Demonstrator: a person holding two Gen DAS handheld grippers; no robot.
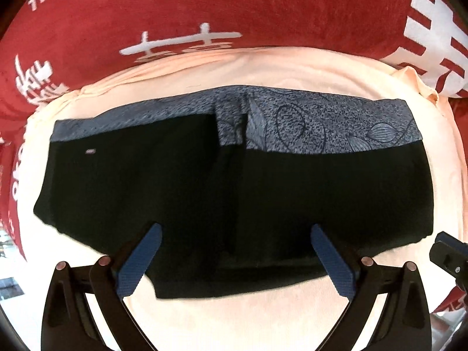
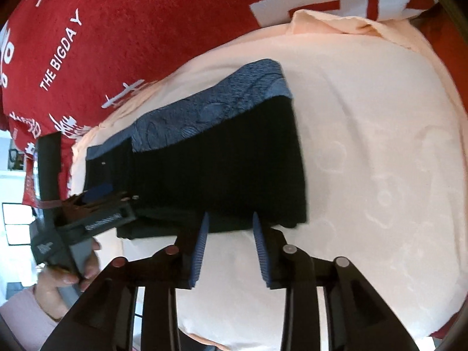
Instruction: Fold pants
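Observation:
The pants [image 1: 181, 193] are black with a grey-blue patterned waistband [image 1: 321, 122] and lie folded flat on a peach cloth [image 1: 234, 318]. My left gripper [image 1: 235, 229] points straight down over their near edge, jaws wide open, blue pads apart with nothing pinched. In the right wrist view the pants [image 2: 222, 163] lie ahead. My right gripper [image 2: 231, 216] sits at their near hem with its jaws partly open. The pads [image 2: 201, 234] straddle the hem's edge without pressing on it.
The peach cloth [image 2: 380, 161] covers a red blanket with white lettering [image 2: 122, 29]. A hand [image 2: 73, 275] holds the left gripper's black frame [image 2: 99, 219] at the pants' left end. Part of the right gripper's housing [image 1: 447, 251] shows at the right edge.

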